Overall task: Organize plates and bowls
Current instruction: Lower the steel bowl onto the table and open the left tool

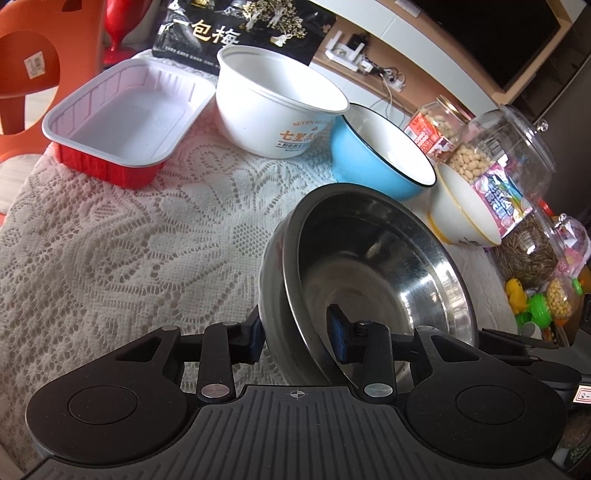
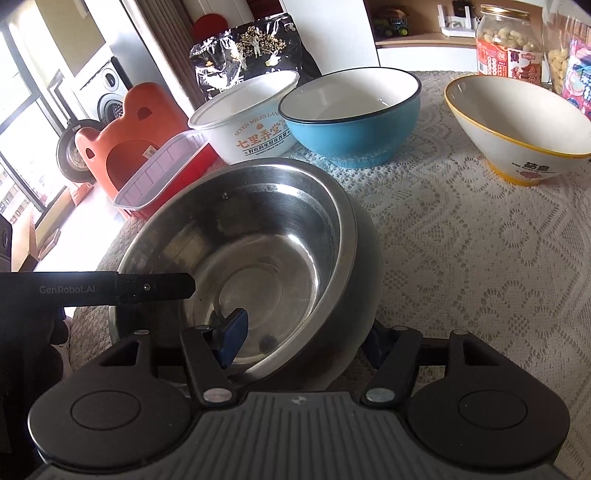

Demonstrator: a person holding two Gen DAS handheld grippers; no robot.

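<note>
Closest to me, at the near edge of the lace-covered counter [image 2: 480, 258], sits the steel bowl [image 1: 369, 266], and I have both tools on it. My left tool [image 1: 299, 338] is clamped on the bowl's wall, one blue pad [image 1: 338, 336] inside against the metal and the other outside the rim. My right tool [image 2: 306, 341] grips the opposite wall the same way, with one blue pad [image 2: 232, 338] inside the bowl and its partner outside, mostly hidden behind the wall. In the right wrist view I also see the left tool's black finger reaching in over the rim from the left.

Beyond the steel bowl stands a blue bowl [image 2: 351, 122] with a dark rim, touching or just beside a white paper bowl [image 2: 247, 122] printed with orange characters. Left of those lies a red tray [image 1: 118, 118] with a white inside. On the right, apart from the others, stands a white bowl with a yellow rim [image 2: 517, 125].

Farthest back I see a black snack bag [image 1: 243, 29] and jars of nuts [image 2: 509, 44].
</note>
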